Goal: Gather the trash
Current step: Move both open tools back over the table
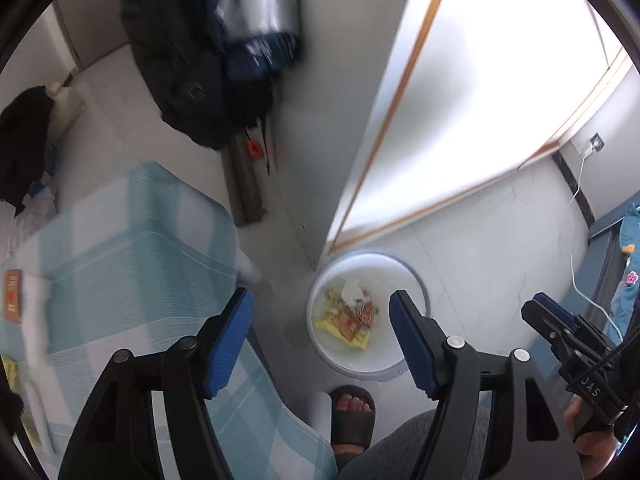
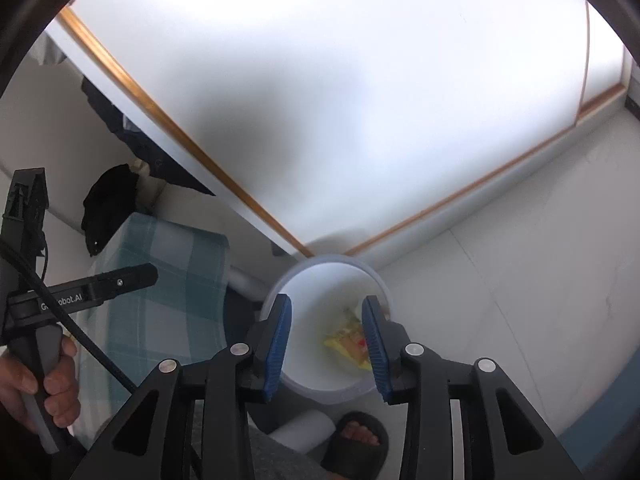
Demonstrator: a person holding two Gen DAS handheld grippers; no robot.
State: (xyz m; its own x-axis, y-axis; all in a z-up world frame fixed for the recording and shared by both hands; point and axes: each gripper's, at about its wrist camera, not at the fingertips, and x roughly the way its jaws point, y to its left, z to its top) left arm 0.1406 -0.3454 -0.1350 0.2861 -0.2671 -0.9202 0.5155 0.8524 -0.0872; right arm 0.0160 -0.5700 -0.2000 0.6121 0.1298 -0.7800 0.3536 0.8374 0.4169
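Observation:
A white round trash bin (image 1: 416, 280) stands on the floor at the corner of a white cabinet. Inside lie a yellow snack wrapper (image 1: 344, 326) and crumpled white paper (image 1: 352, 291). My left gripper (image 1: 322, 312) is open and empty, held above the bin's left side. My right gripper (image 2: 326, 318) is open and empty, directly above the bin (image 2: 304, 280), with the yellow wrapper (image 2: 346, 342) seen between its pads. The right gripper also shows in the left wrist view (image 1: 556, 316), and the left gripper's body in the right wrist view (image 2: 120, 280).
A table with a teal checked cloth (image 1: 132, 248) stands left of the bin, with a brown packet (image 1: 12, 296) on it. A white cabinet (image 1: 480, 100) rises behind. A dark bag (image 1: 188, 80) hangs on the wall. My sandalled foot (image 1: 352, 412) is below the bin. A white cable (image 1: 576, 260) runs on the right.

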